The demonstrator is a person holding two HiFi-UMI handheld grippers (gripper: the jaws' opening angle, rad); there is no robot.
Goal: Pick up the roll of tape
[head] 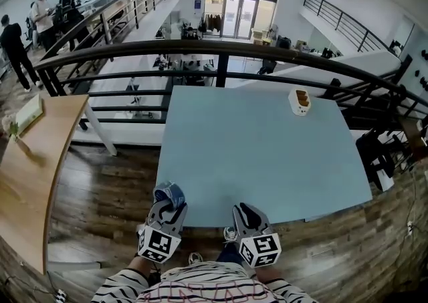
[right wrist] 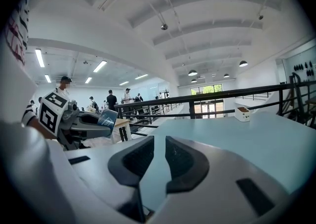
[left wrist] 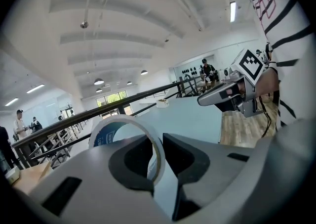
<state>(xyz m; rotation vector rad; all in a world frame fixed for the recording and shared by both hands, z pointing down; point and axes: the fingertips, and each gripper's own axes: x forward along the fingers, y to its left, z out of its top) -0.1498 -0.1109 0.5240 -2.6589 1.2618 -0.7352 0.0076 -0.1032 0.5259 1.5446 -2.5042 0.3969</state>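
The roll of tape (head: 168, 193), a white ring with a blue label, is held off the table at the near left corner of the light blue table (head: 267, 154). My left gripper (head: 168, 204) is shut on it. In the left gripper view the ring's wall (left wrist: 148, 136) stands upright, pinched between the two dark pads of the left gripper (left wrist: 157, 161). My right gripper (head: 246, 213) hovers at the table's near edge. In the right gripper view the right gripper (right wrist: 159, 161) has only a narrow gap between its pads and holds nothing. That view also shows the tape (right wrist: 107, 119) at the left.
A small white box (head: 300, 102) sits at the table's far right. A black railing (head: 221, 51) runs behind the table over a lower floor. A wooden table (head: 33, 181) stands to the left, and several people (head: 13, 41) stand far left.
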